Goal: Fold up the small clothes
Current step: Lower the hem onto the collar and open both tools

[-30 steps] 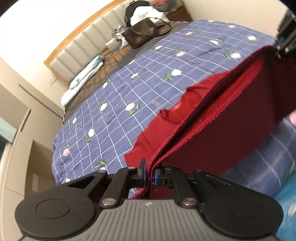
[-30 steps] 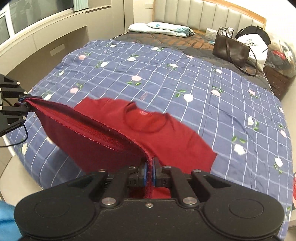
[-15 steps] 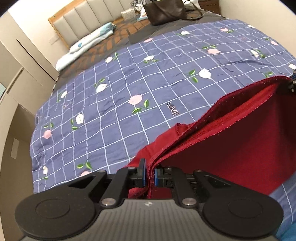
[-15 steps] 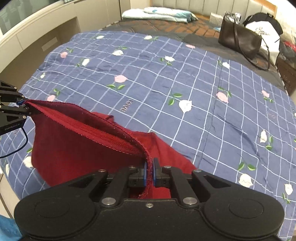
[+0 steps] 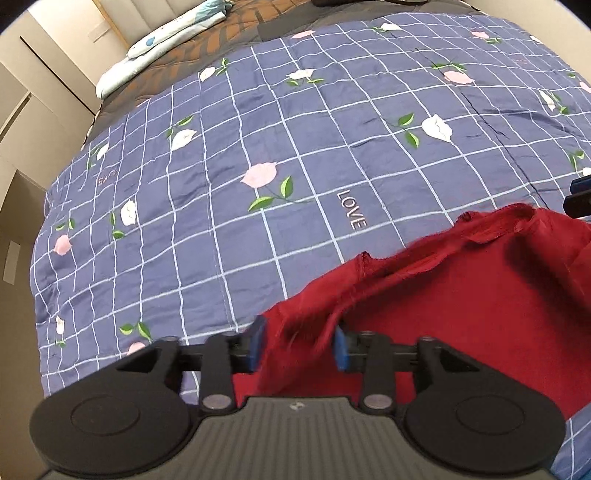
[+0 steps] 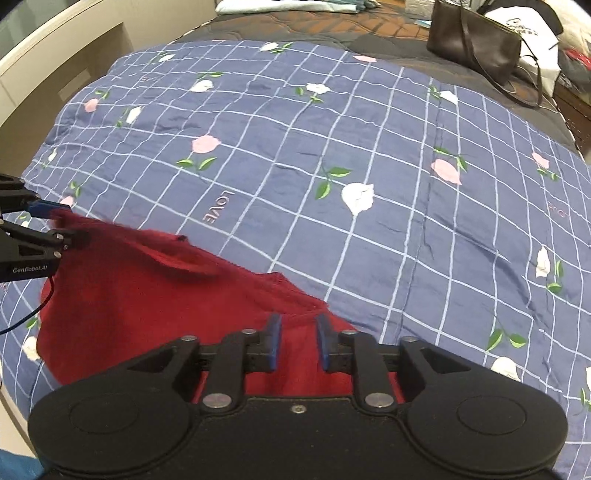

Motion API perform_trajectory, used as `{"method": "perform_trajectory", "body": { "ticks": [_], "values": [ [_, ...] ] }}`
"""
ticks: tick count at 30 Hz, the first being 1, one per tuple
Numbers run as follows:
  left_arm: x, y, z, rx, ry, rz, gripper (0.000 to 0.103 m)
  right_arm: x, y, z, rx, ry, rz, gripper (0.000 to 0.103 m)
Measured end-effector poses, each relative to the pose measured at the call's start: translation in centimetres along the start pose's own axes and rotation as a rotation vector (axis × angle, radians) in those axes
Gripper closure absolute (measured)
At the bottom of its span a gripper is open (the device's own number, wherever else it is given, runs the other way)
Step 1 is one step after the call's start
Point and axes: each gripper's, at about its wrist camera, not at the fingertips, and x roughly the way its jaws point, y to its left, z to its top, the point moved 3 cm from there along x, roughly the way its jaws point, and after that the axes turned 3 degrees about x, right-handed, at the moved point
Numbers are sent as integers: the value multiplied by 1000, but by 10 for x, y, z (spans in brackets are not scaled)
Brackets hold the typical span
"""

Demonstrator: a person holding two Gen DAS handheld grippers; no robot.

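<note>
A small dark red top point(image 5: 461, 295) lies folded over on the blue checked bedspread point(image 5: 295, 147) near the bed's front edge. My left gripper point(image 5: 298, 341) is open, its blue pads point(image 5: 256, 343) spread on either side of the loose red hem, which sags between them. In the right wrist view the same red top point(image 6: 155, 295) lies at lower left. My right gripper point(image 6: 297, 341) is open above its right corner, with cloth below the gap. The left gripper point(image 6: 48, 221) shows at the far left of that view over the garment's other corner.
The bedspread point(image 6: 369, 147) with flower prints fills most of both views. A brown handbag point(image 6: 476, 44) and a white bag point(image 6: 532, 33) sit at the far right of the bed. Pillows point(image 5: 162, 48) lie at the head. Beige cabinets point(image 5: 22, 122) run along the left.
Both grippers have gone from shut on the red hem to open. The stretched, lifted hem has dropped and the top now lies slack on the bedspread.
</note>
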Motion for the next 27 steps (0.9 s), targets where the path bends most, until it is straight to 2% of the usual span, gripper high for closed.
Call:
{"method": "perform_trajectory", "body": {
  "ticks": [1,2,3,7,10,13,15,16,20,24,27],
  "values": [
    [0,0,2,5,-3,14,47,0,-2,-2,12,-3,-4,55],
    [1,-1,4,10,-7,29,36,0,-3,-4,24,-7,-5,43],
    [0,0,5,10,-12,39,28,0,-4,-7,37,-9,-6,39],
    [0,6,4,-28,-12,55,15,2,-2,-32,67,20,-8,23],
    [4,12,-6,-85,29,63,14,11,6,-56,73,68,-14,19],
    [6,15,-23,-157,81,68,8,23,11,-78,77,125,-34,16],
    [5,17,-39,-202,101,97,1,29,9,-86,90,138,-67,14],
    [4,17,-48,-220,112,118,1,31,6,-88,107,137,-89,14],
    [-1,21,-81,-297,183,176,1,36,-19,-87,216,113,-209,9],
    [-17,28,-108,-384,224,178,1,32,-58,-85,346,101,-401,8],
    [-29,33,-122,-425,238,181,1,18,-80,-89,439,79,-450,7]
  ]
}}
